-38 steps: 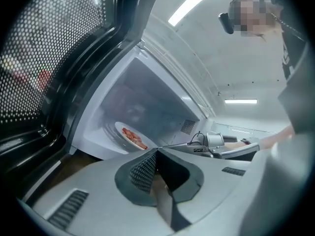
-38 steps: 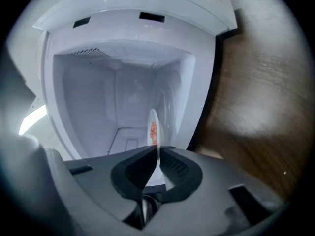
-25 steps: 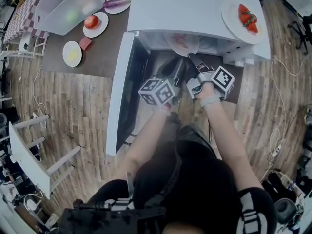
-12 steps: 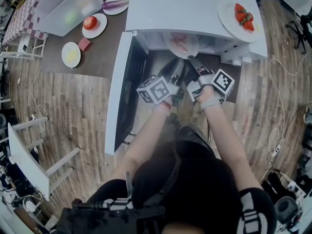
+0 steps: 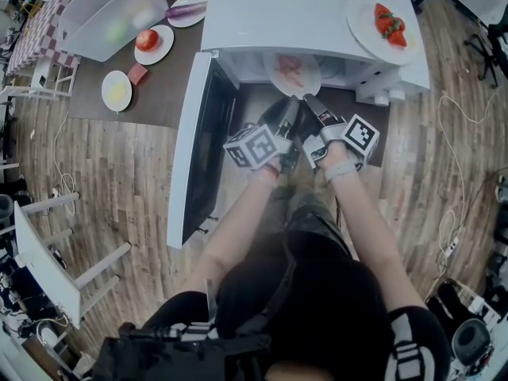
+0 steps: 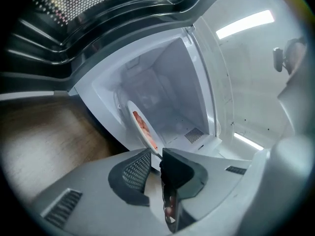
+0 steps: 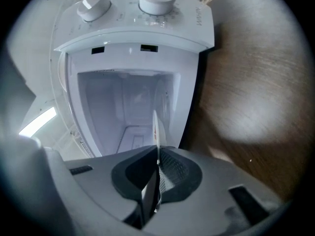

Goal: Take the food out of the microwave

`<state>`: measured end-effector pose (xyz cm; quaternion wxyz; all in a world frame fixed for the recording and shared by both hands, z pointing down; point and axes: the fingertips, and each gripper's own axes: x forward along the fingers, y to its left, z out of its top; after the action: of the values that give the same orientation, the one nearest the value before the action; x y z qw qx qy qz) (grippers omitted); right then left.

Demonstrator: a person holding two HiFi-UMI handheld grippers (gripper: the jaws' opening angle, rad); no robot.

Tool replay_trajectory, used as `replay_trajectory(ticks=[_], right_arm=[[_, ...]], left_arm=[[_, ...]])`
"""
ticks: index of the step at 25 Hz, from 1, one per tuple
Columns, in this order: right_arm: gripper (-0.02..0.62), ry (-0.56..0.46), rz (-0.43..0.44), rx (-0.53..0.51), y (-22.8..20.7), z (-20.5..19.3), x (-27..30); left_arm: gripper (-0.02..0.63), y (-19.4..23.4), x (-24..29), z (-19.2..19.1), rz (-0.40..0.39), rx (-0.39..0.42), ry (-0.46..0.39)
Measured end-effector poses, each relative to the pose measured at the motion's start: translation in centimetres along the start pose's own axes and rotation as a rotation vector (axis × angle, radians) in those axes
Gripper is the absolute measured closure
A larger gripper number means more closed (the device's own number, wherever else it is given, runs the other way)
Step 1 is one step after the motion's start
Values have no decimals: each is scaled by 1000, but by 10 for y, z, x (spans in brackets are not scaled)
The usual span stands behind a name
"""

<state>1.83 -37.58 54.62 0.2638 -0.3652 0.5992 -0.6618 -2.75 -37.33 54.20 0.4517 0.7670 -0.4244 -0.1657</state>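
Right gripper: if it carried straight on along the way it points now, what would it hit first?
The right gripper is shut on the plate rim. Straight on lies the open microwave; probably its back wall first, though depth is unclear.

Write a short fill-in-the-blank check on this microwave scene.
1. The left tongs and right tongs each clamp the rim of the same ____.
2. The microwave door is swung ____.
3. The dish on top of the microwave holds ____.
Missing words: plate; open; strawberries.
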Motion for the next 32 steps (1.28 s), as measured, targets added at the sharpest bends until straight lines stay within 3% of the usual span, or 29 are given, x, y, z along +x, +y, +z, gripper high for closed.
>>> replay_trajectory(ticks=[12, 15, 25, 32], right_arm=[[569, 95, -58, -46, -8, -4, -5], [525, 111, -92, -84, -10, -2, -5], [528, 110, -100, -54, -9, 9, 9], [561, 76, -103, -38, -11, 8, 4]], left_arm=[[541, 0, -7, -8, 66, -46, -13], [542, -1, -8, -8, 78, -57, -15], [545, -4, -7, -7, 77, -87, -3], [532, -3, -9, -11, 95, -1, 38]])
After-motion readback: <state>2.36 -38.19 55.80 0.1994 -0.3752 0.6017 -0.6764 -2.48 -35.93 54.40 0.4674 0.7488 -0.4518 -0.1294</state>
